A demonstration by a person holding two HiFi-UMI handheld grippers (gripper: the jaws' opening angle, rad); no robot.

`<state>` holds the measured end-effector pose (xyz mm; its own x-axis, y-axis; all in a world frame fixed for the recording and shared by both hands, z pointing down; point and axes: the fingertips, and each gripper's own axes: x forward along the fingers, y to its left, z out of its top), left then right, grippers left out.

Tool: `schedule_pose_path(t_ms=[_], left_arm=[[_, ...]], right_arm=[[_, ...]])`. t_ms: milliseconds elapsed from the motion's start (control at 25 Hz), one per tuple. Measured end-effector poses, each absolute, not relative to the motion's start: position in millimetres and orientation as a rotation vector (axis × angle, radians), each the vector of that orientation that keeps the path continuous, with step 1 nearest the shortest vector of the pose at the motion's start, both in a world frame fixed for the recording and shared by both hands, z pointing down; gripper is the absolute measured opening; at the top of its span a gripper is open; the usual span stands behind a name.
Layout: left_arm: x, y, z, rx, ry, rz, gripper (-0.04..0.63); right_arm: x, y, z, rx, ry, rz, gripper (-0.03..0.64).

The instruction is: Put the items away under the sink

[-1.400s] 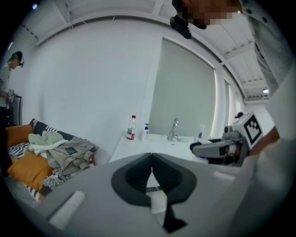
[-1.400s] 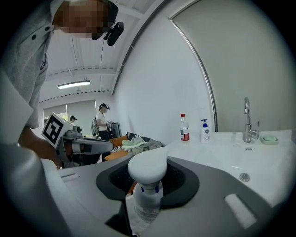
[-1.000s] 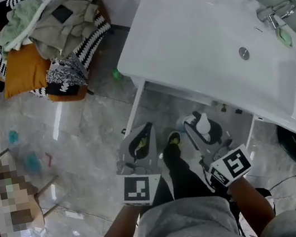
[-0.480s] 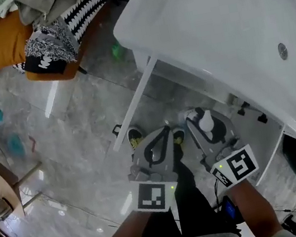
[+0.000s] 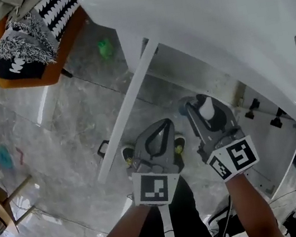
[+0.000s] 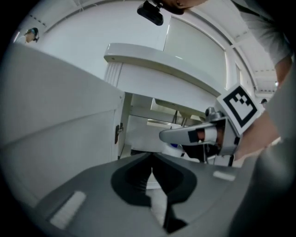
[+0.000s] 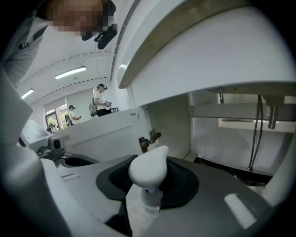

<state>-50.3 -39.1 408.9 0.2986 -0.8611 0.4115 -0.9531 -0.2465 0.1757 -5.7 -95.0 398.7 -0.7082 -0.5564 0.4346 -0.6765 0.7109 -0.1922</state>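
Right gripper (image 5: 202,106), centre right, clamps a white spray bottle (image 7: 149,170) before the open cabinet (image 7: 231,139) under the sink (image 5: 214,12); left gripper (image 5: 164,124) closed, empty. Best set in upright, clearing the pipes (image 7: 259,134)

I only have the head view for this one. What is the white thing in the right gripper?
Observer: The right gripper view shows the right gripper closed on a bottle with a white dispenser top, standing upright between the jaws.
Operator: And the other one?
Observer: In the left gripper view, the left gripper has its jaw tips together and nothing between them.
Operator: What lies ahead of them?
Observer: The right gripper view looks into an open cabinet, with dark hoses hanging down inside it.
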Motion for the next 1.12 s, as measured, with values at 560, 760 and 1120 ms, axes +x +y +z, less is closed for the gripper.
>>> schedule_pose_path(t_ms=[560,760,1120], left_arm=[[-66,-67,467,2.056,-1.660,0.305,0.011],[-68,-75,466,2.098,-1.677,0.346,0.011],[-37,-69,458,2.163,-1.608,0.330,0.011]], right_arm=[[23,-131,484,0.948,-2.508,0.530,0.135],[18,-143,449,0.818,-2.573,0.435,0.135],[21,-142,430,0.854,-2.598,0.401,0.135]])
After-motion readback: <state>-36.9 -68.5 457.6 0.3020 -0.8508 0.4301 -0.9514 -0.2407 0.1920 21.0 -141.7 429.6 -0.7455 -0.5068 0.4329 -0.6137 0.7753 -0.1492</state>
